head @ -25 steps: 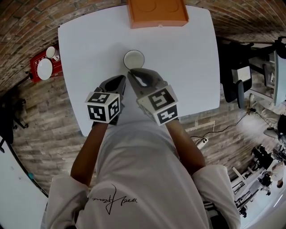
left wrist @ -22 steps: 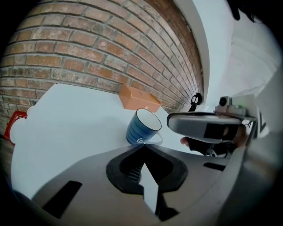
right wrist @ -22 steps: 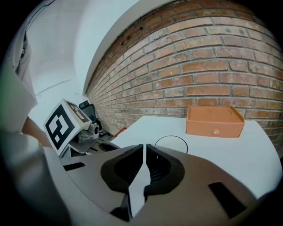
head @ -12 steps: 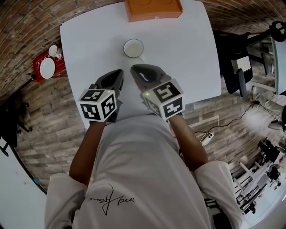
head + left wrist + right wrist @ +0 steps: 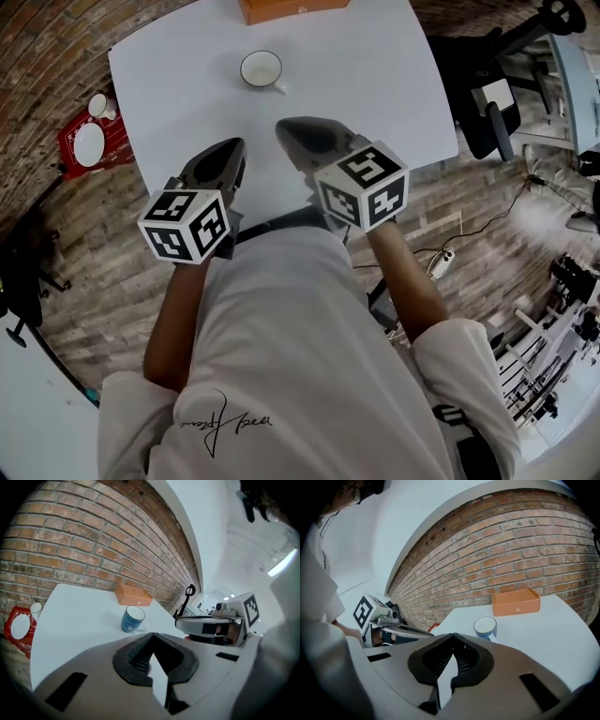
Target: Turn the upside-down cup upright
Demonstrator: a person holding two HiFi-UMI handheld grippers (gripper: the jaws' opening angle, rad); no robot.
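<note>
A blue cup point(image 5: 261, 68) with a white inside stands upright on the white table point(image 5: 375, 84), mouth up, its handle toward the right. It also shows in the left gripper view point(image 5: 133, 619) and the right gripper view point(image 5: 486, 627). My left gripper point(image 5: 232, 147) hangs over the table's near edge, shut and empty. My right gripper point(image 5: 286, 127) is beside it, well short of the cup, also shut with nothing in it. In their own views, both the left gripper point(image 5: 151, 635) and the right gripper point(image 5: 452, 637) have their tips meeting.
An orange box point(image 5: 295, 7) lies at the table's far edge behind the cup. A red tray point(image 5: 89, 141) with white dishes sits on the floor to the left. A black office chair point(image 5: 487, 84) stands off the table's right side.
Both grippers have drawn back from the cup toward the table's near edge. The cup stays upright where it stood.
</note>
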